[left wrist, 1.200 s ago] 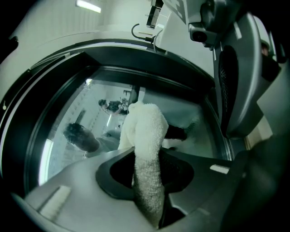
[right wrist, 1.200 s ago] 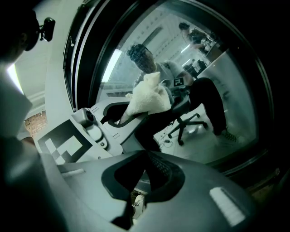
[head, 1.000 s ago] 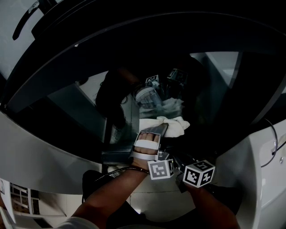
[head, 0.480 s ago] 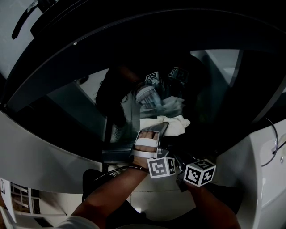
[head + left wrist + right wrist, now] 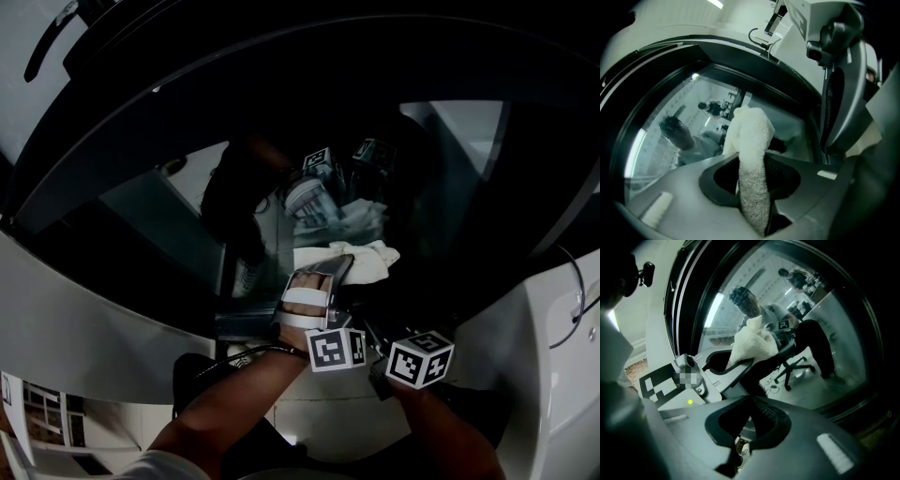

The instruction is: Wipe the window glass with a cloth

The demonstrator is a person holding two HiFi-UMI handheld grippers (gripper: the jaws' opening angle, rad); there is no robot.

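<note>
The dark window glass (image 5: pixel 187 187) fills the head view, curved and reflective. A white fluffy cloth (image 5: pixel 361 258) lies pressed against it near the lower middle. My left gripper (image 5: pixel 339 265) is shut on the cloth (image 5: pixel 751 136), which bulges out past the jaws towards the glass (image 5: pixel 670 117). The right gripper view shows the same cloth (image 5: pixel 752 341) in the left gripper (image 5: pixel 726 364) against the glass (image 5: pixel 825 324). My right gripper (image 5: pixel 750 425) is just right of the left one, jaws together with nothing held; in the head view only its marker cube (image 5: pixel 419 359) shows.
A black frame (image 5: pixel 112 112) rims the glass, with white panels at the lower left (image 5: pixel 84 309) and lower right (image 5: pixel 553 347). A thin cable (image 5: pixel 574 295) hangs at the right. Reflections of a person and an office chair (image 5: pixel 794 369) show in the glass.
The left gripper and the cloth have crept slightly up the glass. The right gripper has hardly moved.
</note>
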